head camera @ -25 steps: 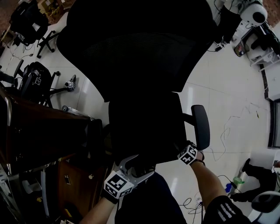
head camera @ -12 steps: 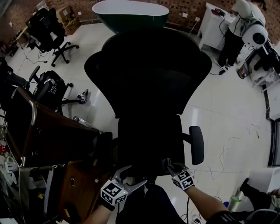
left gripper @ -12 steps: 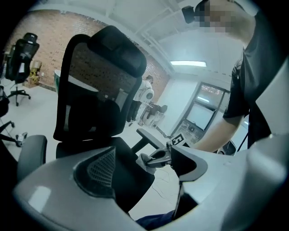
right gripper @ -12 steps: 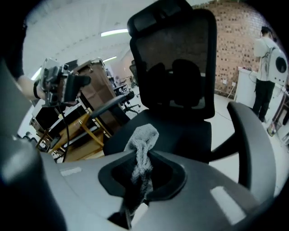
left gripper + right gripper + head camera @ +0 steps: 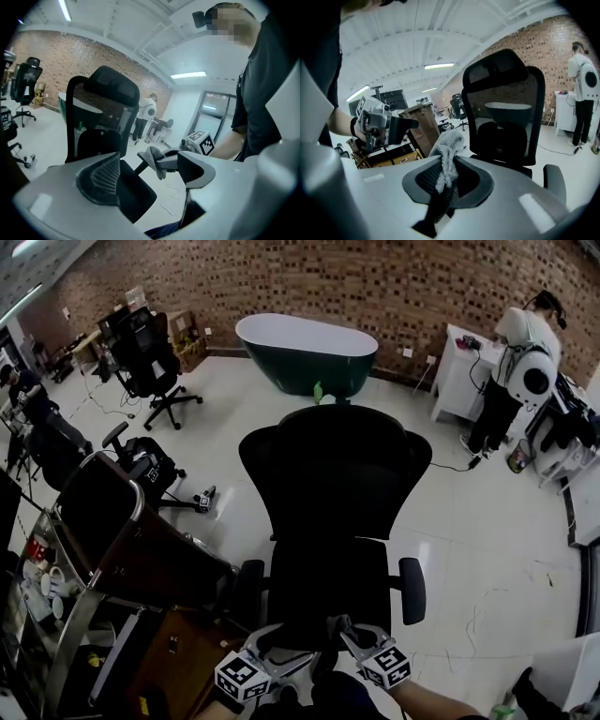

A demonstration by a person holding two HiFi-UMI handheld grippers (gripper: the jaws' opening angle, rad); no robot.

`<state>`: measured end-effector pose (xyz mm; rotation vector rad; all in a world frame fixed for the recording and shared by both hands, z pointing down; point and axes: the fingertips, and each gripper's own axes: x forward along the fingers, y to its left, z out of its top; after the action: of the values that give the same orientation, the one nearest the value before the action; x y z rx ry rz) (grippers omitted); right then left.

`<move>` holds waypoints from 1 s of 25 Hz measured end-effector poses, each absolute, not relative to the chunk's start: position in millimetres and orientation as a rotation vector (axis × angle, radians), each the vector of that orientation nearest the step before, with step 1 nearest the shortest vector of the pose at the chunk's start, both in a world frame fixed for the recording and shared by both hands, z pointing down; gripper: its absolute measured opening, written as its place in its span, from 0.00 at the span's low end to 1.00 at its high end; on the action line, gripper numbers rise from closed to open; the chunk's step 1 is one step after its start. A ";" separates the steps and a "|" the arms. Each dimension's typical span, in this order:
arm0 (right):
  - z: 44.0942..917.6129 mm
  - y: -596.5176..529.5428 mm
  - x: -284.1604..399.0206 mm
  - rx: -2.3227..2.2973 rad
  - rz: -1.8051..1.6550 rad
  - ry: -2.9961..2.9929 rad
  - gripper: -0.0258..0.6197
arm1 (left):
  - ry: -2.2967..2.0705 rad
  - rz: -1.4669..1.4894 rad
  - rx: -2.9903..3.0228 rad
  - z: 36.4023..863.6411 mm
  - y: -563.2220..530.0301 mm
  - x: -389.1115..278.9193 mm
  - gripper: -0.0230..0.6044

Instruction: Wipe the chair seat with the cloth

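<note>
The black office chair (image 5: 333, 474) faces me, its seat (image 5: 328, 582) just beyond both grippers. A grey cloth (image 5: 447, 145) is pinched in my right gripper (image 5: 445, 180), which is shut on it. In the head view that gripper (image 5: 339, 629) hangs over the seat's front edge with the cloth (image 5: 336, 624) bunched at its tip. My left gripper (image 5: 286, 643) stands beside it at the left, open, with nothing between its jaws. The left gripper view (image 5: 150, 178) shows the cloth (image 5: 152, 157) hanging from the other gripper and the chair back (image 5: 105, 108) behind.
A brown wooden desk (image 5: 141, 559) stands close on the chair's left. The right armrest (image 5: 412, 589) juts out beside the seat. Further off are other office chairs (image 5: 145, 352), a green tub (image 5: 305, 352) and a person (image 5: 520, 371) at a white table.
The head view has lifted and pulled back, so the room behind the chair now shows. Both grippers have drawn nearer to each other at the seat's front edge. The cloth stays in the right one.
</note>
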<state>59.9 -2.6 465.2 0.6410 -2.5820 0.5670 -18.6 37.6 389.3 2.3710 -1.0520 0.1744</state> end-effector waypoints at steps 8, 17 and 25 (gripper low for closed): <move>383.6 84.4 59.4 0.732 0.463 -2.692 0.11 | -1.020 0.133 2.472 355.4 136.8 -21.3 0.69; 339.7 203.8 71.1 0.952 0.473 -2.706 0.11 | -0.937 0.094 2.517 334.8 265.1 -25.3 0.68; 317.3 274.7 84.3 0.953 0.487 -2.717 0.11 | -0.906 0.074 2.567 313.0 307.9 -16.8 0.68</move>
<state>84.3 274.7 317.3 0.9532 -2.7169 0.4870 -16.8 307.9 313.0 2.5673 -0.9059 0.0744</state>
